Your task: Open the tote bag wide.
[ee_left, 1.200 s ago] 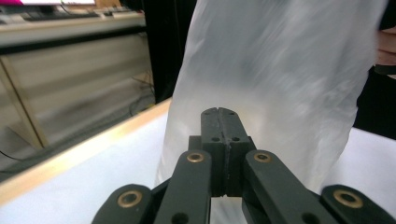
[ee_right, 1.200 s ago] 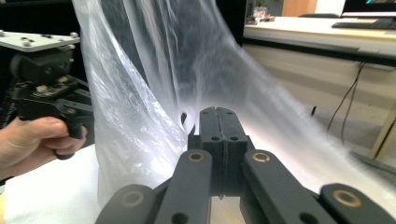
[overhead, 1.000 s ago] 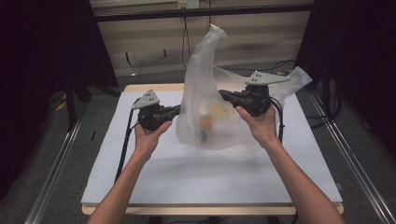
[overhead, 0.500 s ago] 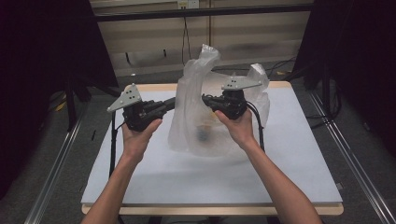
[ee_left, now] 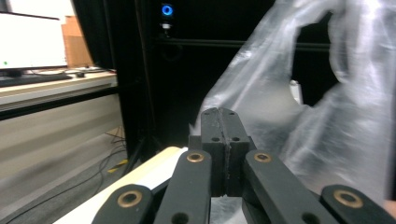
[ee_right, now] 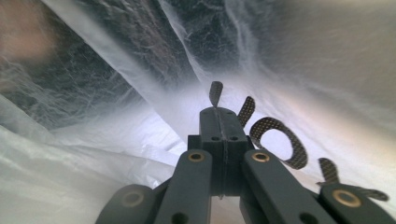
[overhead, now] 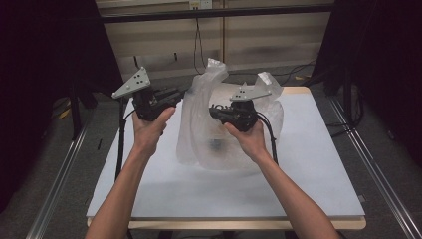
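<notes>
A translucent plastic bag (overhead: 199,129) with dark printed letters stands crumpled on the white table (overhead: 308,164). A small dark thing shows through the film near its bottom. My left gripper (overhead: 181,94) is raised at the bag's upper left edge. Its jaws (ee_left: 224,114) are shut, with the bag's film (ee_left: 327,126) hanging from them and rising to the right. My right gripper (overhead: 213,112) points left into the bag's middle, lower than the left one. It is shut (ee_right: 218,112) with film (ee_right: 116,140) wrapped close around the jaws, and the letters (ee_right: 280,140) lie just past its tips.
Black frame posts and a crossbar (overhead: 214,12) ring the table. Floor rails (overhead: 59,184) run along both sides, and cables trail behind the far edge. A lit white screen (ee_left: 32,42) on a bench shows far off in the left gripper view.
The left hand has risen. The right hand has moved left and down toward the table's middle. The bag's top has sunk and the bag has bunched up between the grippers.
</notes>
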Demonstrator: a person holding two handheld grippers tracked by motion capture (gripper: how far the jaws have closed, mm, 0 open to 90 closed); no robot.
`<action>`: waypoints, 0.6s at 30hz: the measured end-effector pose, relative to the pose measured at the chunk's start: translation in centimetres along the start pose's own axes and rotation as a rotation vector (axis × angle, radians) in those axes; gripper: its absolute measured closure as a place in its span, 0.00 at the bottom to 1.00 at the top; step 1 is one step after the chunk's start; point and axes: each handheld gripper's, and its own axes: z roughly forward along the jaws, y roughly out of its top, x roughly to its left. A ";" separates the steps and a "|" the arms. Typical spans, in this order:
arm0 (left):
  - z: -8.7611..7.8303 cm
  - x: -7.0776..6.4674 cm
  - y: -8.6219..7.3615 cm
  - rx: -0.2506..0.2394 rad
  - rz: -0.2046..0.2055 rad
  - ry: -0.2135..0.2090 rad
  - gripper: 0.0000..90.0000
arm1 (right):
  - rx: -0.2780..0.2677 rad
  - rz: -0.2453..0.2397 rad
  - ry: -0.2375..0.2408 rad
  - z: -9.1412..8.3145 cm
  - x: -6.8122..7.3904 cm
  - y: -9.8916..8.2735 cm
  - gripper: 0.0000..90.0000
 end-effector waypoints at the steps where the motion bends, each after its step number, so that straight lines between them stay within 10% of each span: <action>1: 0.3 -0.1 -0.3 0.021 0.006 -0.003 1.00 | 0.004 0.001 0.000 0.1 0.0 -0.1 1.00; 18: 2.3 1.2 -10.9 0.250 -0.117 0.053 1.00 | 0.064 -0.024 0.044 1.9 2.1 -4.6 1.00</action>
